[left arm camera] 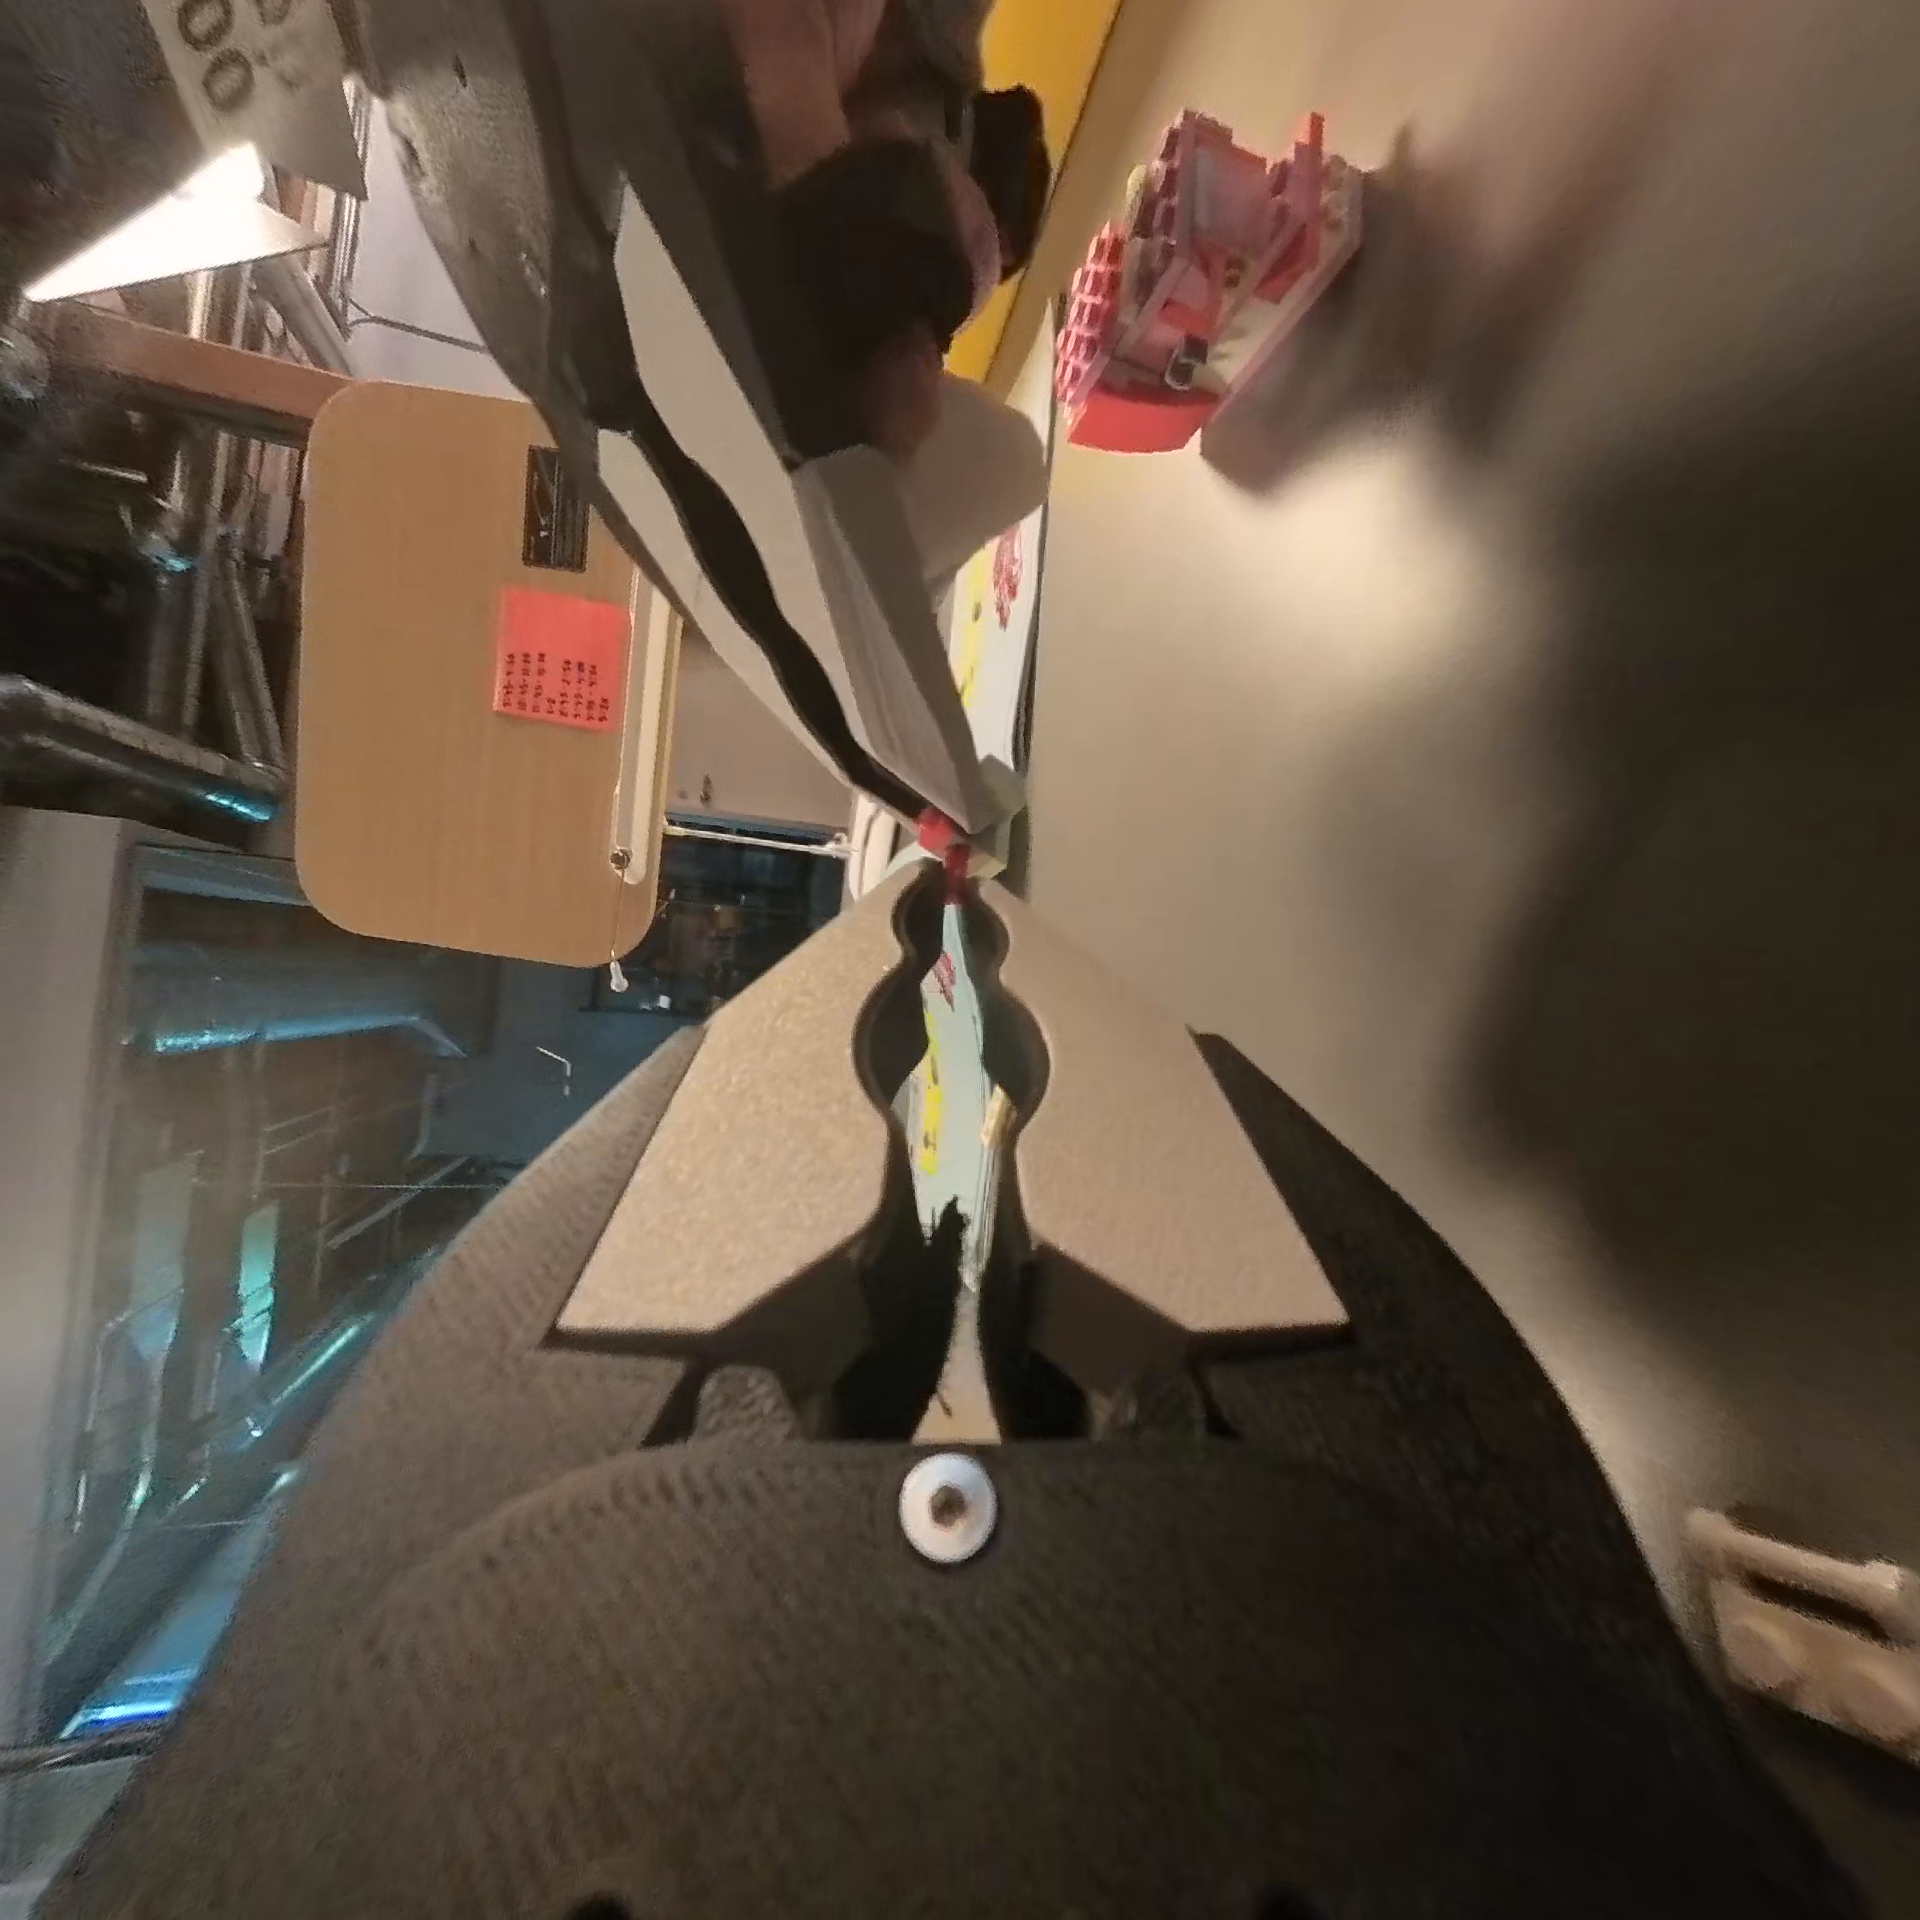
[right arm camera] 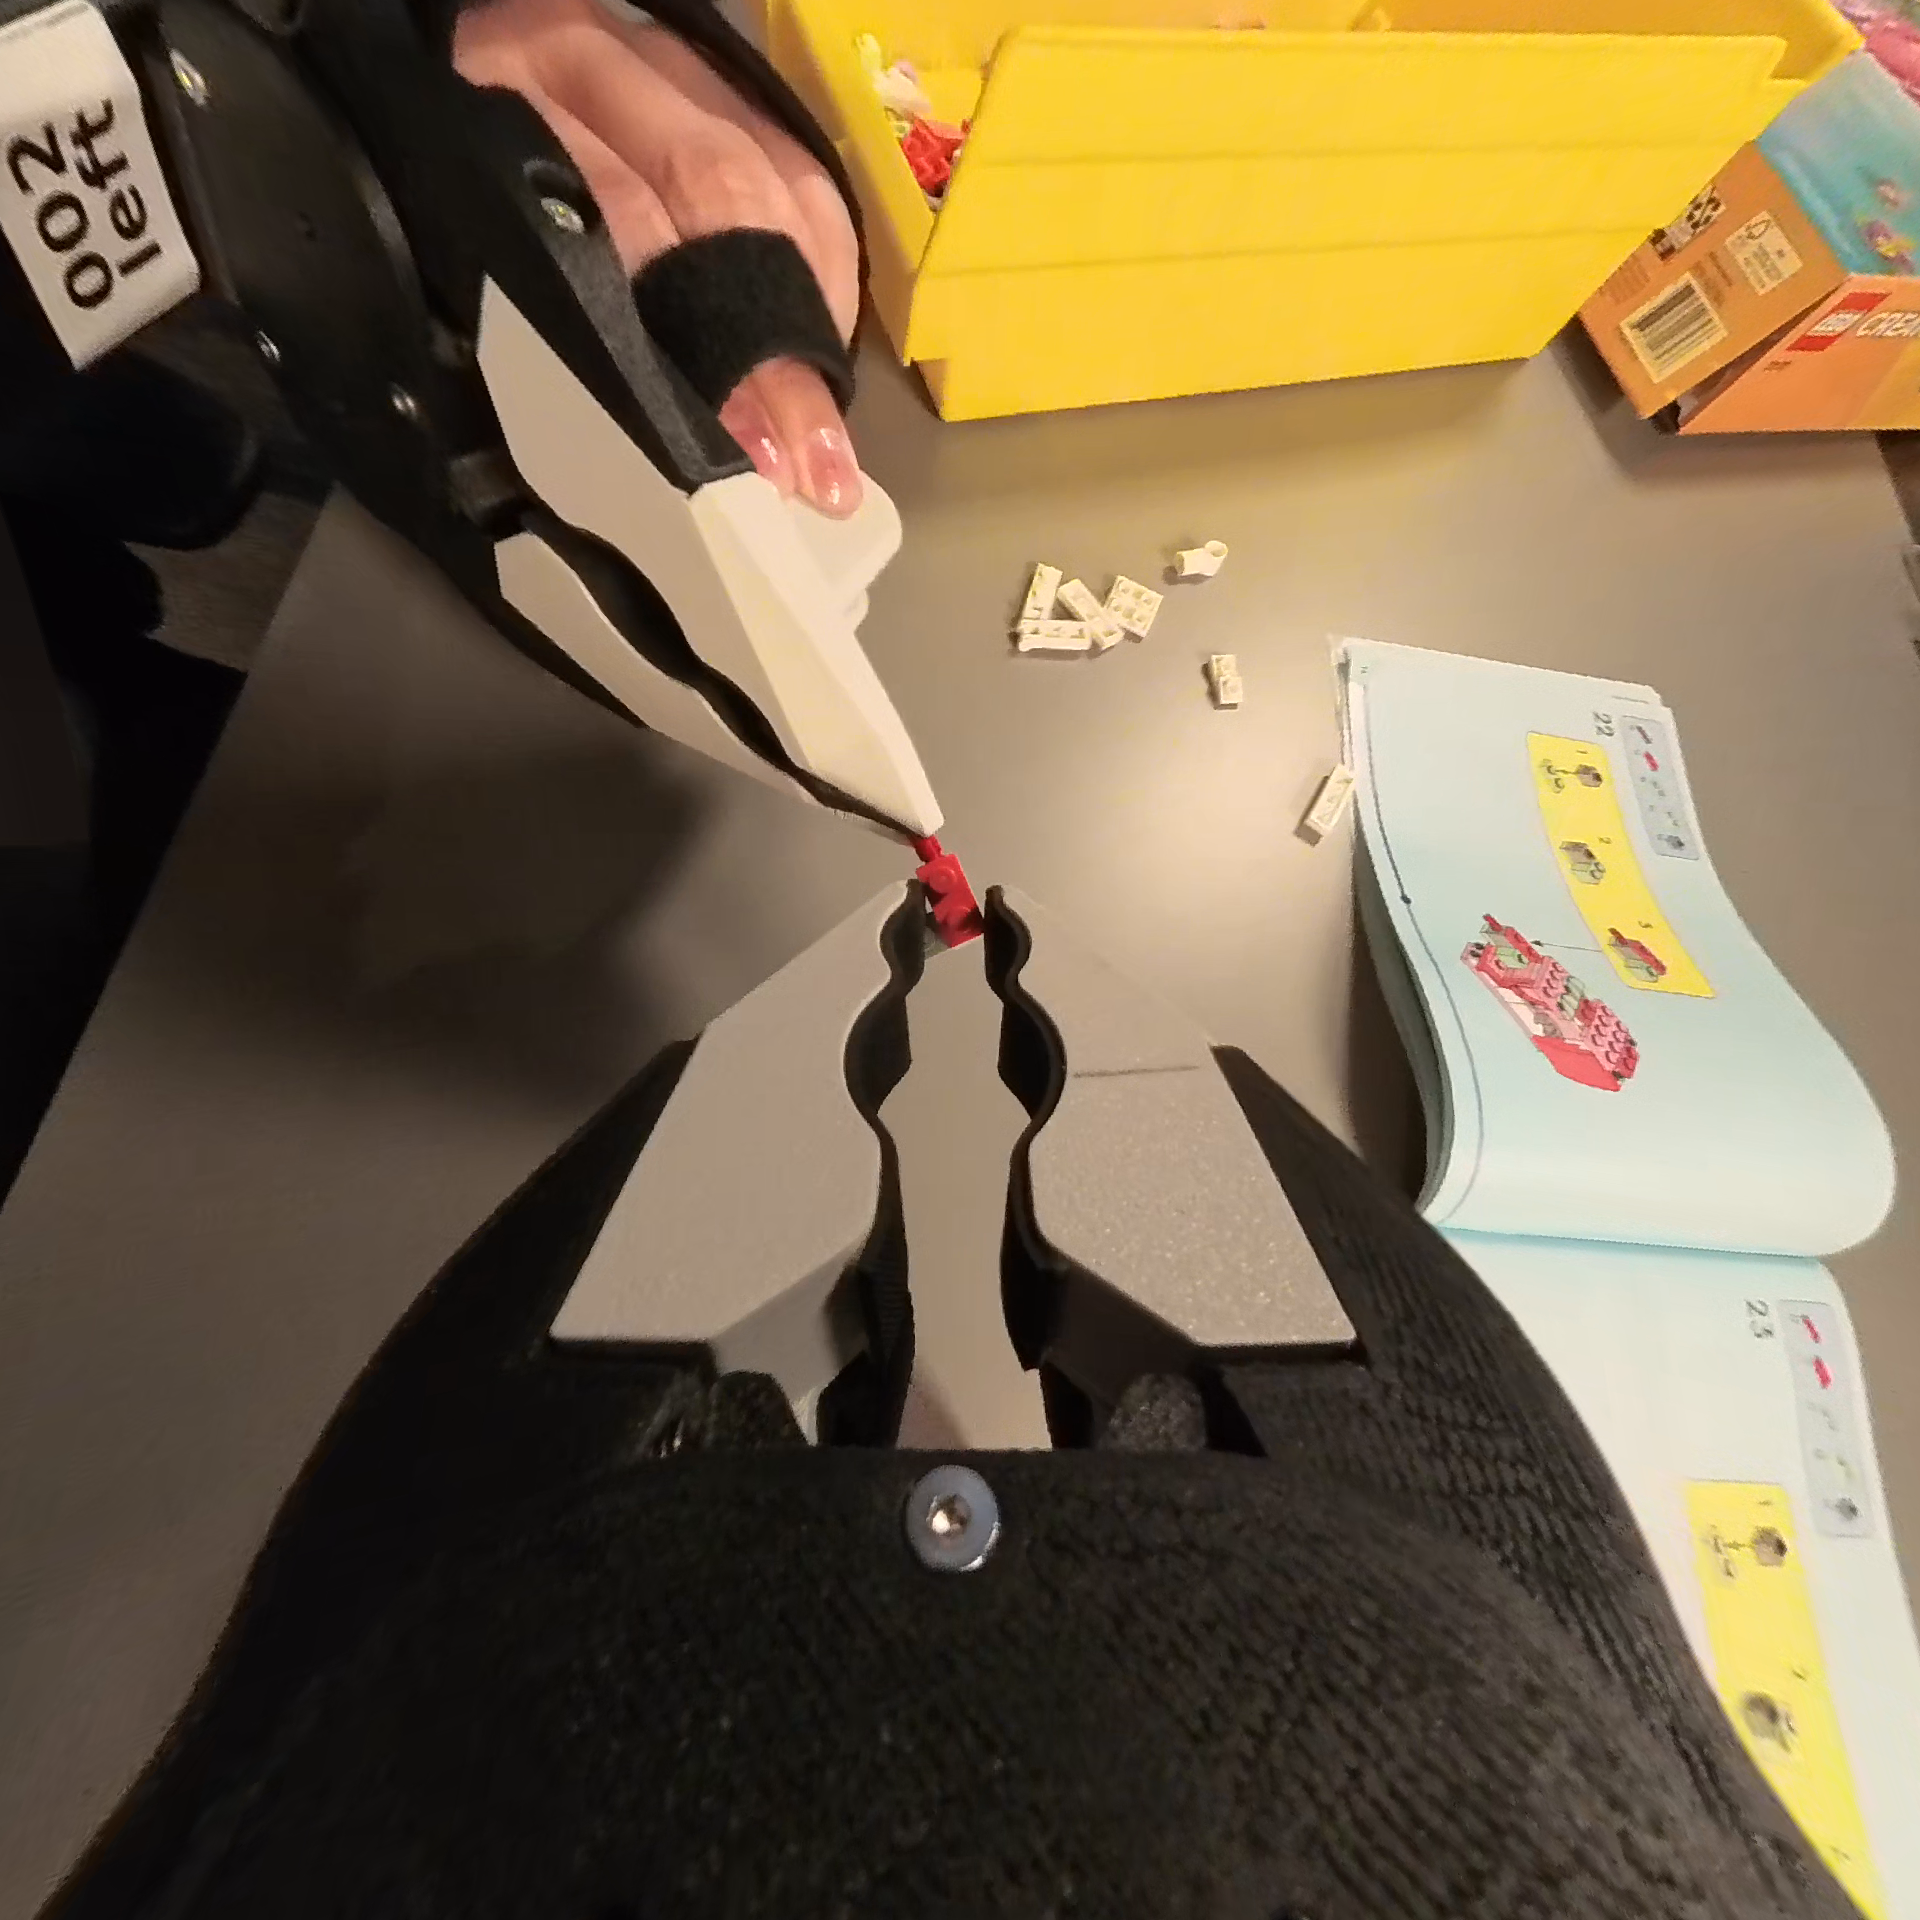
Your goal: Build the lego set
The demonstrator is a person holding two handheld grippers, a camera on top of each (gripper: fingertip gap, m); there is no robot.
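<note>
— What do your claws have?

— My right claw (right arm camera: 951,914) is clamped on a small red plate (right arm camera: 951,906); both pads press its sides. My left claw (right arm camera: 920,826) is pinched together on a thin red piece (right arm camera: 928,844) that touches the plate's far end. All of it hangs above the middle of the grey table (right arm camera: 468,831).

— Any writing about?

— A white tag (right arm camera: 88,197) on the left claw's body bears print. The orange box (right arm camera: 1766,301) at the table's far right corner carries a brand mark and a barcode. The open booklet (right arm camera: 1621,987) along the right edge shows numbered steps and a drawn pink-and-red model.

— What else lies around?

— Loose white bricks (right arm camera: 1091,608) beyond the claws, one more brick (right arm camera: 1328,802) touching the booklet's edge. A yellow bin (right arm camera: 1247,208) at the far edge, with small pieces inside. In my left view, a pink-and-red model (left arm camera: 1205,281) stands on the table, and a wooden board (left arm camera: 457,675) with a red note (left arm camera: 561,660) shows in the room behind.
</note>
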